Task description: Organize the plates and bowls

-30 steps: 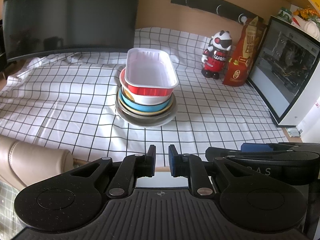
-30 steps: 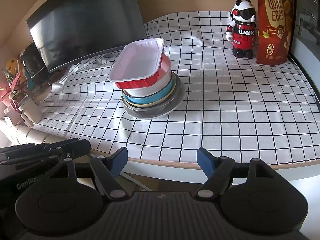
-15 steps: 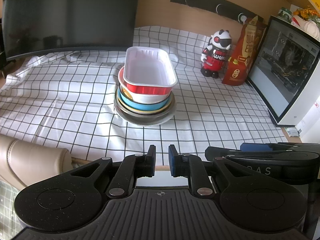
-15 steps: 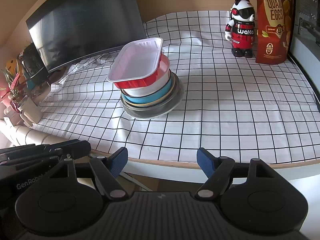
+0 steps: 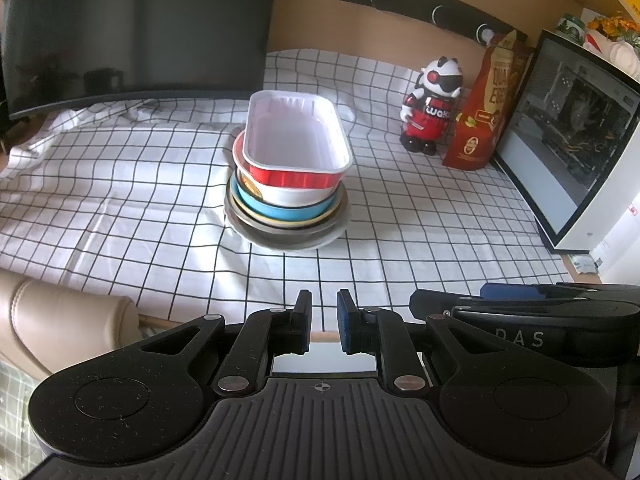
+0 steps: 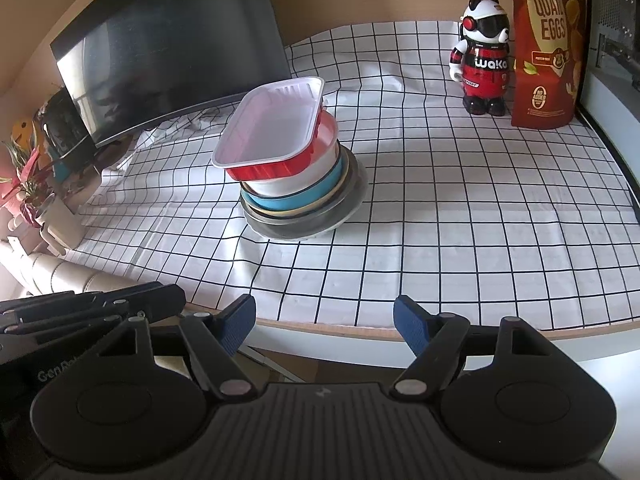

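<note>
Plates and bowls stand as one stack [image 5: 286, 196] near the middle of the desk [image 5: 120, 184], which is covered by a white cloth with a black grid.

Stack order, bottom to top:
- a wide grey plate [image 6: 340, 216] touching the cloth
- thin yellow and dark rims just above it, too tightly nested to tell apart
- a blue bowl [image 5: 280, 213]
- a white bowl [image 6: 296, 182] with a red rim
- a rectangular foil tray [image 5: 294, 140], red outside and white inside, sitting tilted, its left end overhanging the bowls in the right wrist view

Surroundings: a dark curved monitor [image 5: 132, 32] stands behind and to the left of the stack. A panda figurine [image 6: 482, 60] in red and black stands at the far right of the desk, with a red pouch [image 6: 546, 44] marked "QUAIL EGGS" just beside it. A glass-sided computer case [image 5: 576, 136] closes off the right edge. A beige cushion [image 5: 60, 320] lies at the near left, below the desk edge.

Left gripper [image 5: 323, 322]: jaws drawn in to a narrow gap, nothing between the pads; it hangs over the near desk edge, well apart from the stack.

Right gripper [image 6: 324, 324]: jaws spread wide, nothing held; it also sits at the near edge, just right of the left gripper, well apart from the stack.
</note>
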